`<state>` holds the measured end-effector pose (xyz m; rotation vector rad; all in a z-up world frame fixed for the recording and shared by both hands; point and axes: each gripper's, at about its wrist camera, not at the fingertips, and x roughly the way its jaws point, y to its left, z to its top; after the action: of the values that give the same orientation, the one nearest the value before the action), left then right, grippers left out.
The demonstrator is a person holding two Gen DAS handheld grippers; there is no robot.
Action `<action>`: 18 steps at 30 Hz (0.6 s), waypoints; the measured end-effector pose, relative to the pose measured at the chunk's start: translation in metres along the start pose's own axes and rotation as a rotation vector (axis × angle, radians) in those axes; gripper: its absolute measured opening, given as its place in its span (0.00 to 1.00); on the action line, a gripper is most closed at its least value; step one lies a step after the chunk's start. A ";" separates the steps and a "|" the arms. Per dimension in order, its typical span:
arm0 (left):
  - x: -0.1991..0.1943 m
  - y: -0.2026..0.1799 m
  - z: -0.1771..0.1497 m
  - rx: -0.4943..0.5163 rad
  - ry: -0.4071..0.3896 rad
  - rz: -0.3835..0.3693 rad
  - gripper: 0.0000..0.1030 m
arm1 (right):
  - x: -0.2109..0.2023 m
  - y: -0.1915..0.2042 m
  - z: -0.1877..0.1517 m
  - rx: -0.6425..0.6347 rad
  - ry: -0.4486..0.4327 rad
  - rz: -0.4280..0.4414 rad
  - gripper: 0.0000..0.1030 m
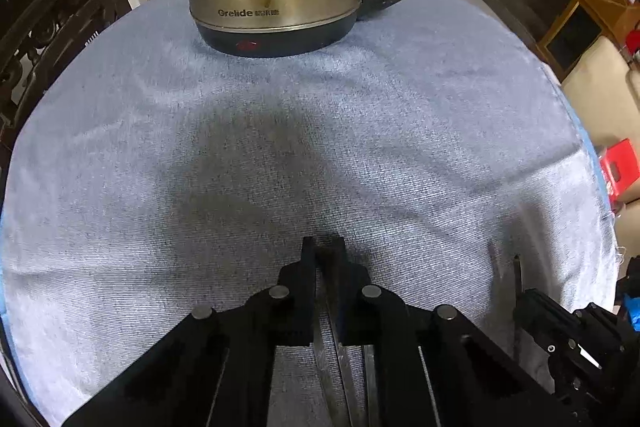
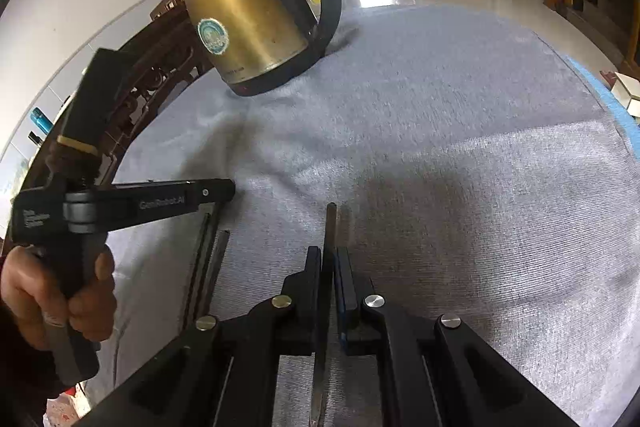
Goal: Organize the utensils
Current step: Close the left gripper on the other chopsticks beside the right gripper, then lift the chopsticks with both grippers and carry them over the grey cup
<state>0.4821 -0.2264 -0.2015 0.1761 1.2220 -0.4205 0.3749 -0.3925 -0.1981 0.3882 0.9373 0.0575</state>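
I see two slim dark metal utensils, type unclear; first utensil (image 2: 330, 247) clamped between right gripper (image 2: 330, 259) pads, square-ended handle poking past fingertips, shaft running back under jaws, above grey-blue cloth; second utensil (image 1: 334, 339) pinched in left gripper (image 1: 324, 247), shiny metal shafts visible behind pads, tip hidden; from right wrist view it angles steeply down to cloth.

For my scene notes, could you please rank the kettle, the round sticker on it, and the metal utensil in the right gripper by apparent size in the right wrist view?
1. Kettle.
2. Metal utensil, long but thin; nearness to the camera inflates it.
3. Round sticker.
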 end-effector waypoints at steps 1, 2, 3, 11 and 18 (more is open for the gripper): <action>0.000 0.002 -0.001 -0.008 -0.006 -0.015 0.06 | -0.002 0.001 0.000 -0.001 -0.005 0.003 0.07; -0.002 0.003 -0.002 -0.015 -0.014 -0.027 0.06 | -0.006 0.003 -0.001 -0.006 -0.013 0.005 0.07; -0.007 0.010 -0.005 -0.021 -0.023 -0.033 0.06 | -0.008 0.004 -0.001 -0.009 -0.018 0.005 0.07; -0.069 0.017 -0.019 -0.001 -0.160 -0.073 0.06 | -0.043 0.022 -0.005 -0.050 -0.089 0.032 0.07; -0.131 0.026 -0.039 0.015 -0.275 -0.096 0.05 | -0.032 0.023 0.003 -0.049 0.003 -0.060 0.12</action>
<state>0.4221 -0.1603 -0.0950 0.0689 0.9599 -0.5197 0.3609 -0.3785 -0.1639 0.3142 0.9484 0.0264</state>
